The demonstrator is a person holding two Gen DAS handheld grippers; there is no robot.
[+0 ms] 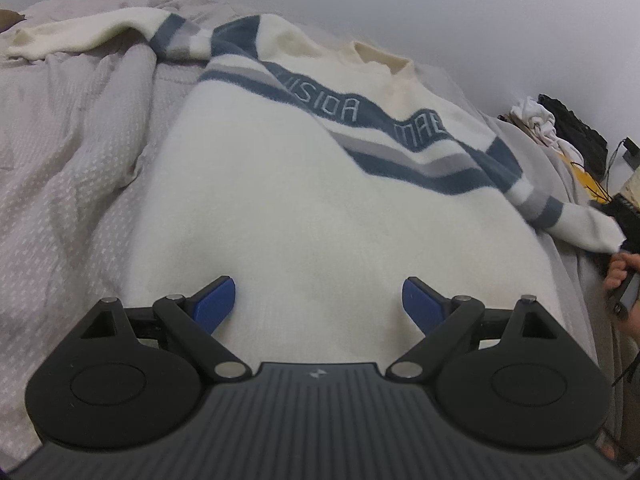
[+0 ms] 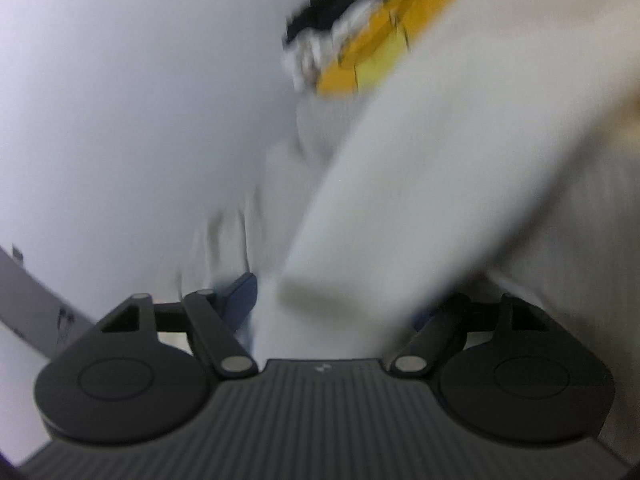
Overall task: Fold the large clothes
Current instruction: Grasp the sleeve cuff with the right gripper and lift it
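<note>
A large white fluffy sweater (image 1: 304, 200) with blue and grey stripes lies flat on the bed, front up and collar (image 1: 382, 56) far from me. One sleeve (image 1: 80, 36) stretches to the far left. The other sleeve (image 1: 576, 224) lies off to the right, its cuff beside a person's hand (image 1: 622, 272). My left gripper (image 1: 318, 292) hovers open over the sweater's lower body, with nothing between its blue pads (image 1: 216, 300). The right wrist view is badly blurred. There my right gripper (image 2: 332, 300) has its jaws apart, and a band of white cloth (image 2: 400, 200) runs between them.
Grey patterned bedding (image 1: 72, 168) is bunched up on the left of the bed. A pile of black, white and yellow things (image 1: 560, 128) sits at the far right by the wall (image 1: 440, 8). A yellow and black object (image 2: 376, 36) shows blurred ahead of the right gripper.
</note>
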